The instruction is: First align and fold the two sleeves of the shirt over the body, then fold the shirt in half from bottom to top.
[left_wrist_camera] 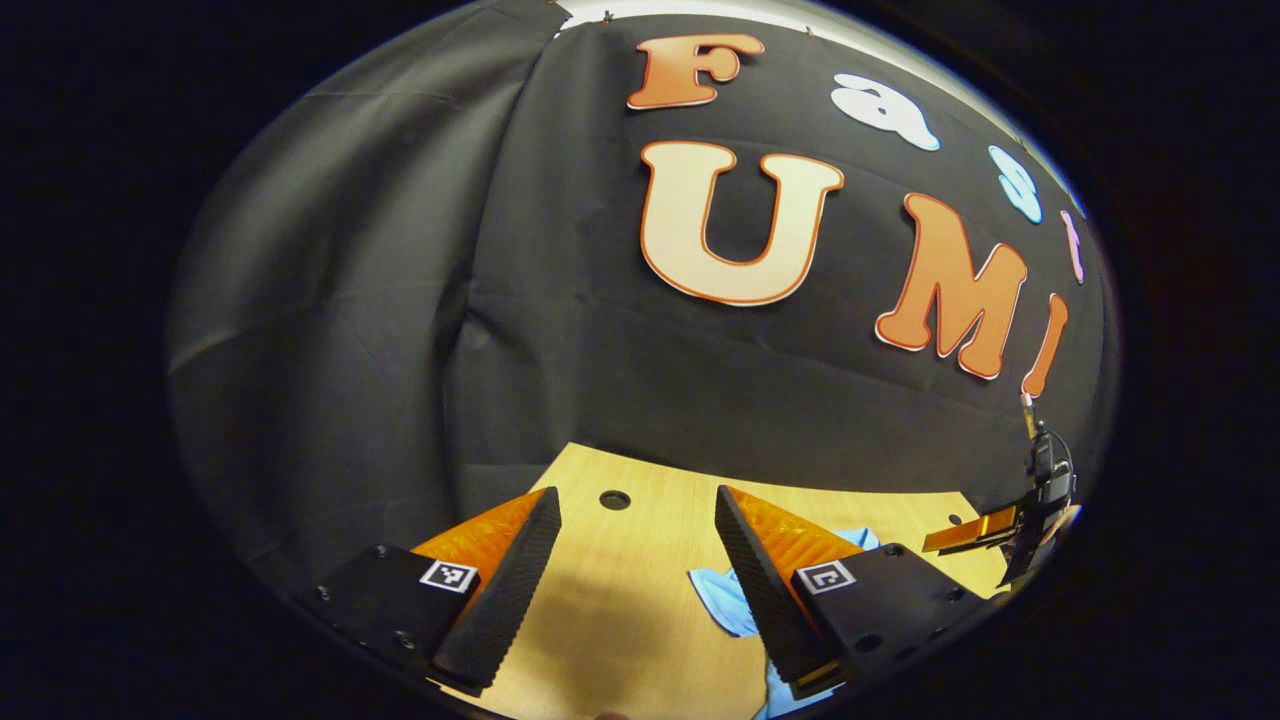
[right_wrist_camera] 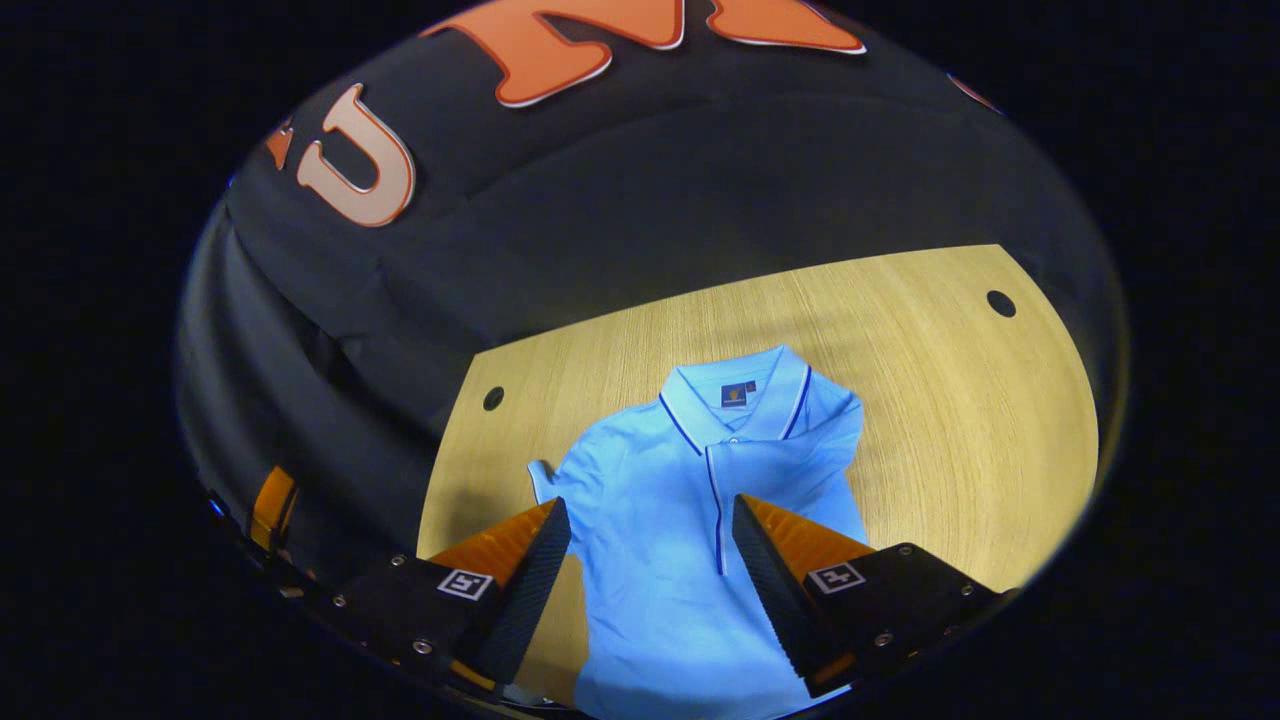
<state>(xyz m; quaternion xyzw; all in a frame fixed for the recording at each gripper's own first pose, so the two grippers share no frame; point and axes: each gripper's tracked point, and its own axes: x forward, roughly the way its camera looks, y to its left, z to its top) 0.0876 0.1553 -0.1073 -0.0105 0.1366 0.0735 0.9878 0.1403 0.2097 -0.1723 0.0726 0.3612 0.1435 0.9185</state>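
Observation:
A light blue polo shirt (right_wrist_camera: 660, 480) lies flat on the wooden table (right_wrist_camera: 950, 400), collar (right_wrist_camera: 740, 395) toward the far wall. Its sleeve on the view's left (right_wrist_camera: 545, 482) sticks out sideways. The side on the view's right (right_wrist_camera: 835, 425) looks tucked in over the body. My right gripper (right_wrist_camera: 650, 502) hovers open above the shirt's chest, nothing between its fingers. In the left gripper view, my left gripper (left_wrist_camera: 635, 495) stands open over bare table (left_wrist_camera: 620, 600), and a bit of the blue shirt (left_wrist_camera: 725, 598) shows by its right finger. The right gripper (left_wrist_camera: 1040, 500) shows at the far right.
The black cloth wall rises close behind the table's far edge. Round holes sit in the tabletop (right_wrist_camera: 493, 398) (right_wrist_camera: 1000, 303) (left_wrist_camera: 614, 499). Part of the left gripper (right_wrist_camera: 272, 508) shows at the left edge of the right gripper view.

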